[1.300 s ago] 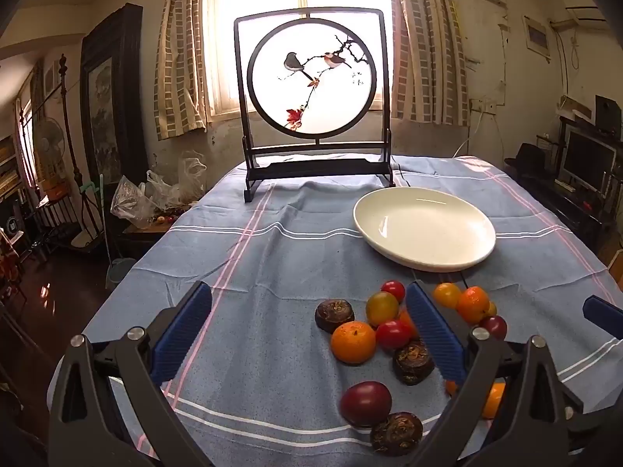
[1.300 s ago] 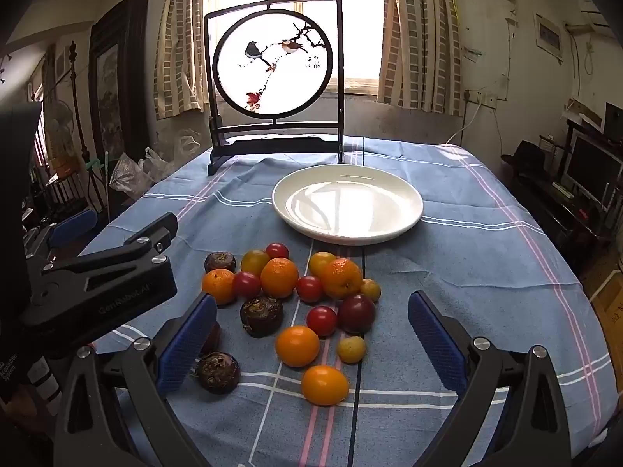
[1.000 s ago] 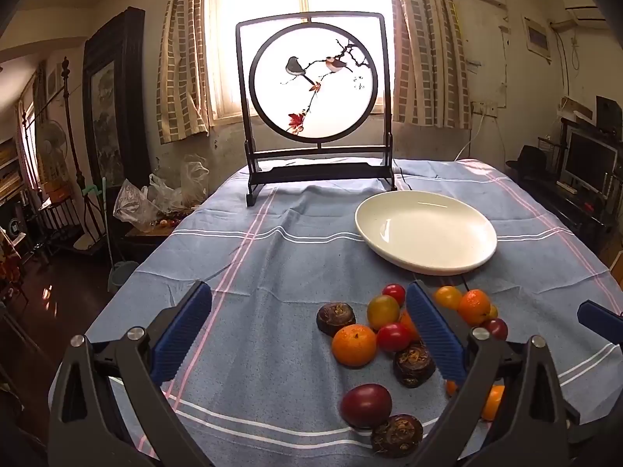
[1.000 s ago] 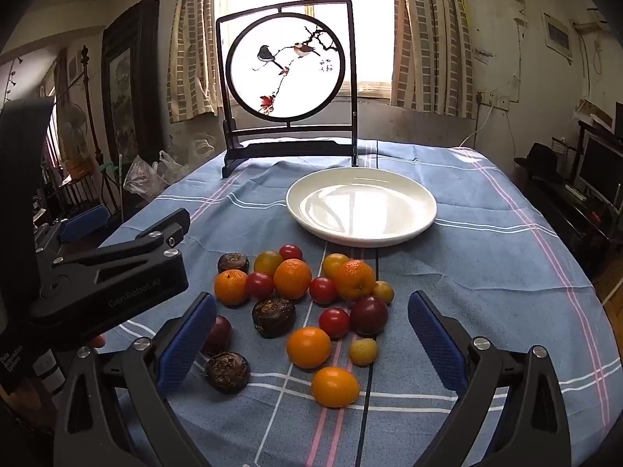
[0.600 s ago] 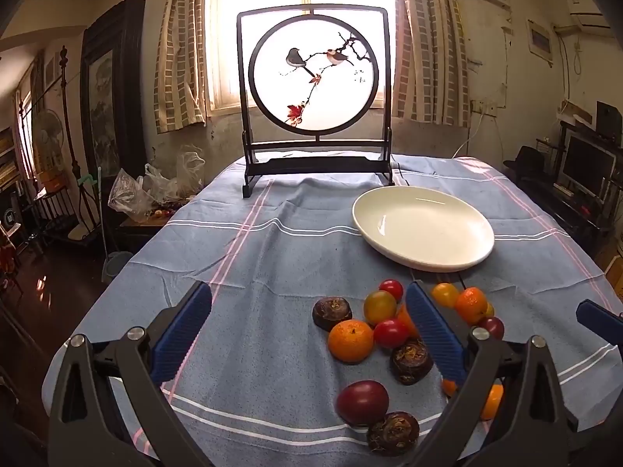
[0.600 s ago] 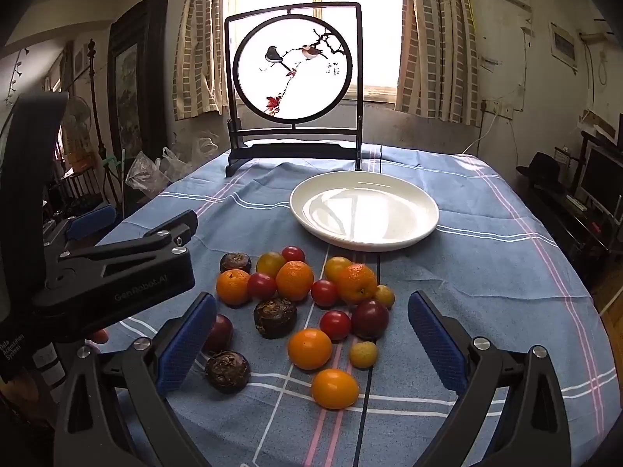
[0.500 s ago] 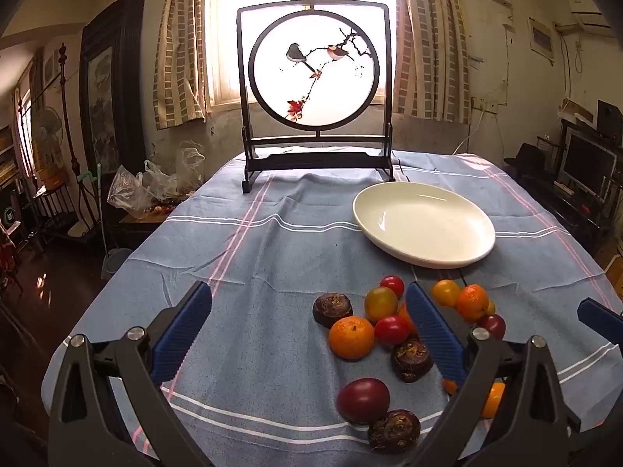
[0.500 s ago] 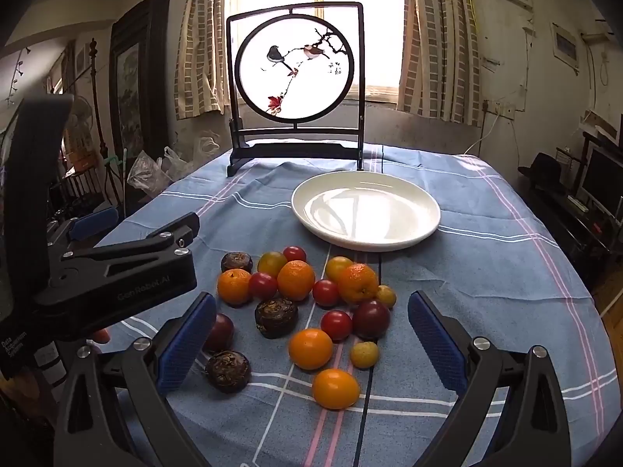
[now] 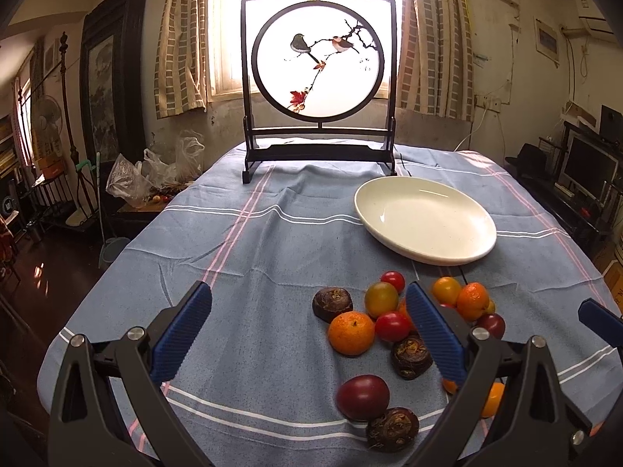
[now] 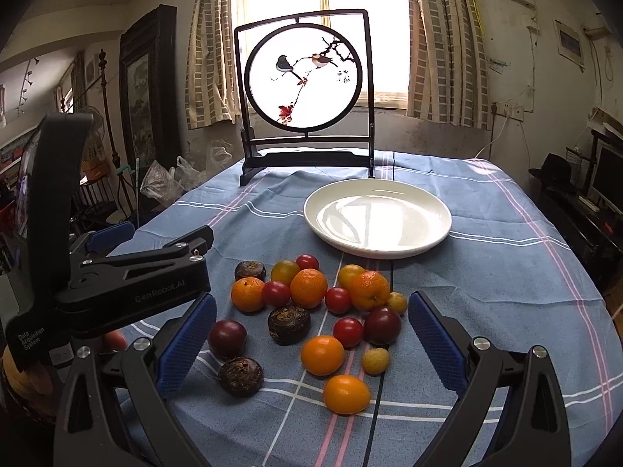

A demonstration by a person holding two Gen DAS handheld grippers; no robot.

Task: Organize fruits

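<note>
Several small fruits lie loose on the blue tablecloth: oranges [image 10: 308,288], red tomatoes [image 10: 347,331], dark plums [image 10: 227,338] and brown wrinkled fruits [image 10: 289,324]. An empty white plate [image 10: 377,218] stands behind them; it also shows in the left wrist view [image 9: 425,219]. My right gripper [image 10: 311,342] is open and empty, held above the near fruits. My left gripper [image 9: 307,330] is open and empty, left of the pile, over an orange [image 9: 351,332] and a plum [image 9: 363,396]. Its body shows in the right wrist view [image 10: 128,295].
A round bird-painting screen on a dark stand [image 10: 305,89] stands at the table's far edge before the window. Plastic bags [image 9: 132,183] lie on a low stand to the left. A monitor and shelves [image 9: 588,171] are at the right wall.
Both grippers have drifted slightly, so the views shift a little. The fruits and the plate have not moved. Both grippers stay open.
</note>
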